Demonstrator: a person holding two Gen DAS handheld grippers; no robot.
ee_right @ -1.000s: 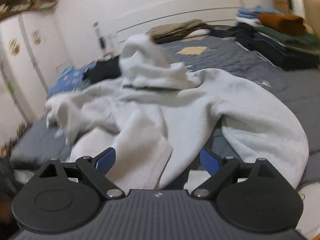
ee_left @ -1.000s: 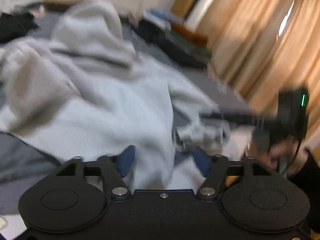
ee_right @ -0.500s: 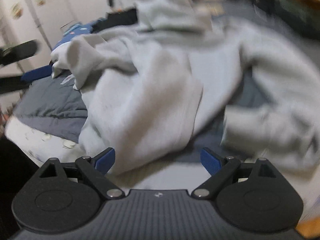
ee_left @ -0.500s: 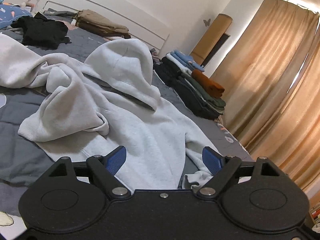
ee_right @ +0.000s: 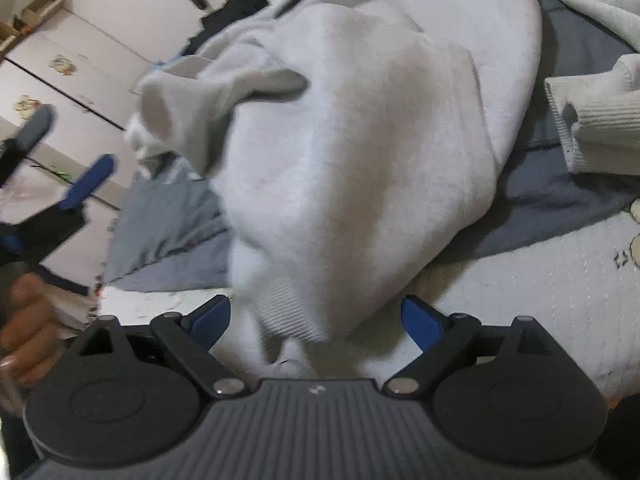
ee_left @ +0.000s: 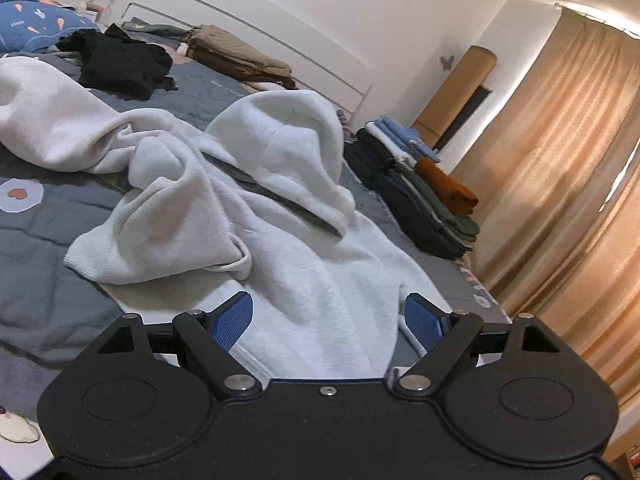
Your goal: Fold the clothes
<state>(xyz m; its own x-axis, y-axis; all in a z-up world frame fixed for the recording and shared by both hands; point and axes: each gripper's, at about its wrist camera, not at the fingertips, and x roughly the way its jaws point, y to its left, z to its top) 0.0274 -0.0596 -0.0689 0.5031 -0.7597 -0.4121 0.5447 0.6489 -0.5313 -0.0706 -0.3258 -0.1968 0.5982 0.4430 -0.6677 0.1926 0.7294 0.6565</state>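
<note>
Since 1 second ago my right gripper (ee_right: 316, 320) has tipped down toward the near edge of the bed (ee_right: 168, 236). Before, its camera looked across the whole grey hoodie (ee_right: 360, 152); now the ribbed hem fills the view just in front of the fingers. The left gripper (ee_left: 328, 316) has rolled back to a steadier view after a blurred frame. Both grippers are wide and hold nothing; the cloth lies between the pads of each but is not pressed.

I judge this means the folding has not really begun: I am coming in for a first grasp on the bottom edge, probably to pull the hoodie flat.

The hoodie lies crumpled on the grey quilt of the bed. Its long axis runs from the hem, near me, away toward the headboard, with the hood (ee_left: 280, 152) at the far end, standing up a little. 1 sleeve (ee_left: 160, 216) is folded over the body on the left, its cuff lying flat on the quilt. The stack of folded clothes (ee_left: 424, 196) waits at the right side of the bed.
</note>
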